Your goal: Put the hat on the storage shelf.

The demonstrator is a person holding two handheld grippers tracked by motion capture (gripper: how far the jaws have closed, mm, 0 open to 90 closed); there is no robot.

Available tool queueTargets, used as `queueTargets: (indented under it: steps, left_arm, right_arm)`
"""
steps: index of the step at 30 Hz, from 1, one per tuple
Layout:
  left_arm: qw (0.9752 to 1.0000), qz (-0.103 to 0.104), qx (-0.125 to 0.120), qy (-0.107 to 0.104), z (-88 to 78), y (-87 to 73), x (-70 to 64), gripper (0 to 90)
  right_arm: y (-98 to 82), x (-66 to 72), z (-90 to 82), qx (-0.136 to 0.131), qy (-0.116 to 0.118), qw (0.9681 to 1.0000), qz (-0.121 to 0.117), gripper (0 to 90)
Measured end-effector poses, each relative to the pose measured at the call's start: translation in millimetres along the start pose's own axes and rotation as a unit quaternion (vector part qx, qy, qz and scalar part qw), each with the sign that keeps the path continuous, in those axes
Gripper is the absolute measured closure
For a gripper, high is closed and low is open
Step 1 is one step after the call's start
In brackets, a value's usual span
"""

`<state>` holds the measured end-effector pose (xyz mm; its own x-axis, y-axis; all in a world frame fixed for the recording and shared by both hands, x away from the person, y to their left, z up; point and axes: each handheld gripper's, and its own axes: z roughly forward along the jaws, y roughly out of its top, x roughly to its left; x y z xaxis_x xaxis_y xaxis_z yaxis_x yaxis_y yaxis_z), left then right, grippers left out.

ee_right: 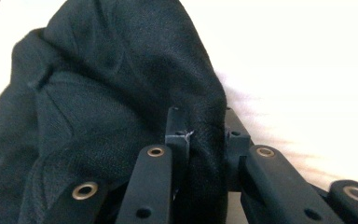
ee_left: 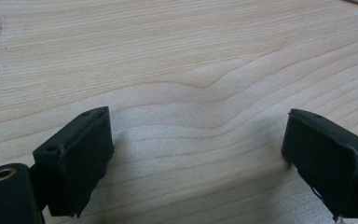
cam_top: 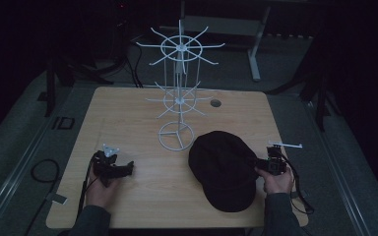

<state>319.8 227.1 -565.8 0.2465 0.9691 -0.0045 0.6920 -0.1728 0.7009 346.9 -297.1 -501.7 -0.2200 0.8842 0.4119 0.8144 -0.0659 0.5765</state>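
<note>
A black cap (cam_top: pixel 225 169) lies on the table (cam_top: pixel 128 113) just right of the white rack (cam_top: pixel 178 98). The right gripper (ee_right: pixel 200 135) pinches its fabric; the left gripper (ee_left: pixel 196 154) gapes empty, left of the rack.

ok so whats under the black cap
The black cap lies on the wooden table, with the right tool pinching a fold at its edge. Whatever sits beneath the fabric is covered.
</note>
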Motion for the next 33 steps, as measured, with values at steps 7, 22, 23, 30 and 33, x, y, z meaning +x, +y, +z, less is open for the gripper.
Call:
queueTargets:
  steps: [7, 22, 23, 30, 33]
  left_arm:
    - [1.0, -0.001, 0.0, 0.0, 0.1, 0.0, -0.1, 9.3]
    - [1.0, 0.0, 0.001, -0.001, -0.1, 0.1, 0.0, 9.3]
    - [1.0, -0.001, 0.001, -0.001, -0.1, 0.1, 0.0, 9.3]
    - [1.0, 0.0, 0.001, -0.001, -0.1, 0.1, 0.0, 9.3]
    - [1.0, 0.0, 0.001, -0.001, -0.2, 0.1, 0.0, 9.3]
  right_arm:
    - [10.9, -5.4, -13.2, -0.03, 0.005, 0.9995, 0.012, 78.1]
    - [42.9, -1.3, -35.0, -0.063, -0.009, 0.9979, -0.012, 77.9]
    - [45.4, -1.0, -35.4, -0.063, -0.01, 0.9978, -0.015, 77.9]
    - [63.3, -3.8, -38.5, -0.068, -0.004, 0.9975, -0.019, 77.8]
    - [69.5, -6.8, -40.7, -0.072, 0.001, 0.9973, -0.018, 77.8]
